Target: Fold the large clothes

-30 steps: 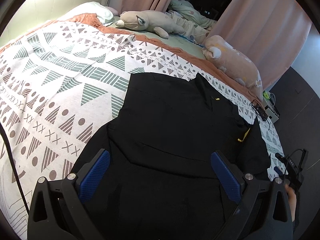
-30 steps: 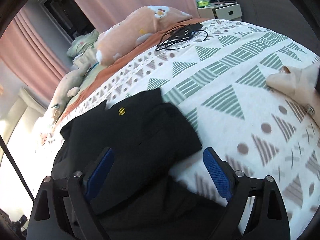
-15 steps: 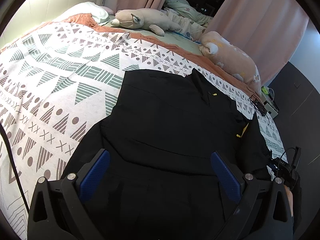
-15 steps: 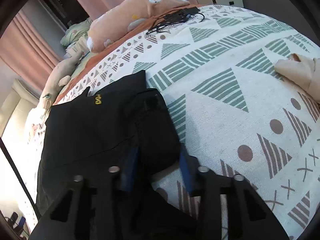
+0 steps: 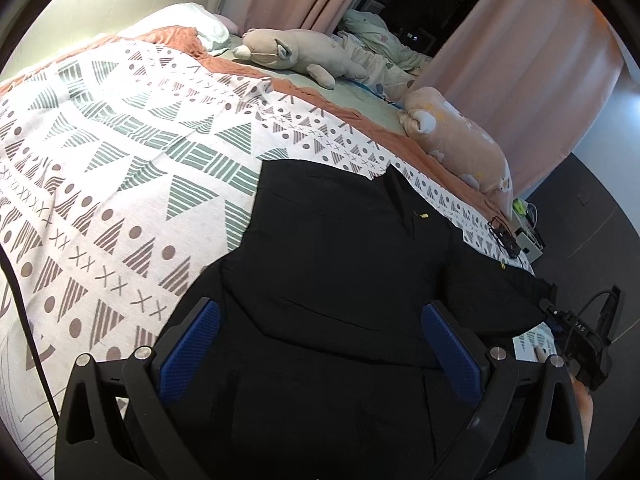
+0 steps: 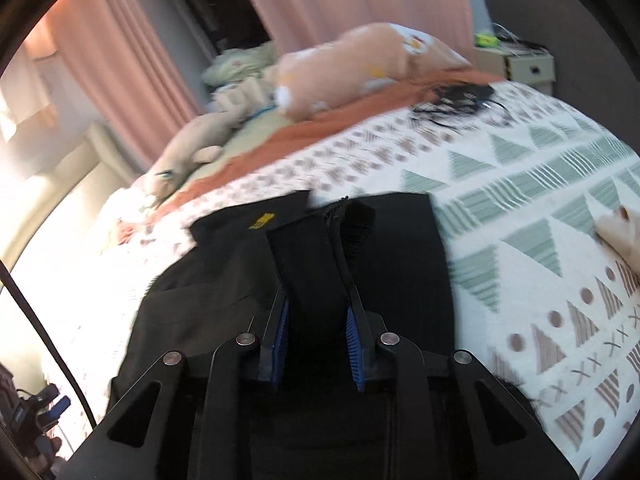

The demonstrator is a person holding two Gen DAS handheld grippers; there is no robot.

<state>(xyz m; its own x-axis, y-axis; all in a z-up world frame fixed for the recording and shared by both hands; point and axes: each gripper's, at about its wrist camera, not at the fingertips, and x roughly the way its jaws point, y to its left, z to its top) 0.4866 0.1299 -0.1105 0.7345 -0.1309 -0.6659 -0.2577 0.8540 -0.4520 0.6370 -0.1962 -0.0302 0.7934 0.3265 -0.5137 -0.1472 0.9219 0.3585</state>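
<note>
A large black garment lies spread on the patterned bedspread; it also shows in the right wrist view. My left gripper is open and hovers above the garment's near part, holding nothing. My right gripper is shut on a fold of the black garment, which stands up between the blue pads and is lifted off the bed. The right gripper also shows at the garment's right edge in the left wrist view.
Two plush toys lie at the far side of the bed by pink curtains. Black cables lie on the bedspread. A beige cloth lies at the right. A bedside cabinet stands beyond the bed.
My right gripper moved onto the garment's right edge, closed on a fold and raised it. My left gripper stayed open, hovering over the garment.
</note>
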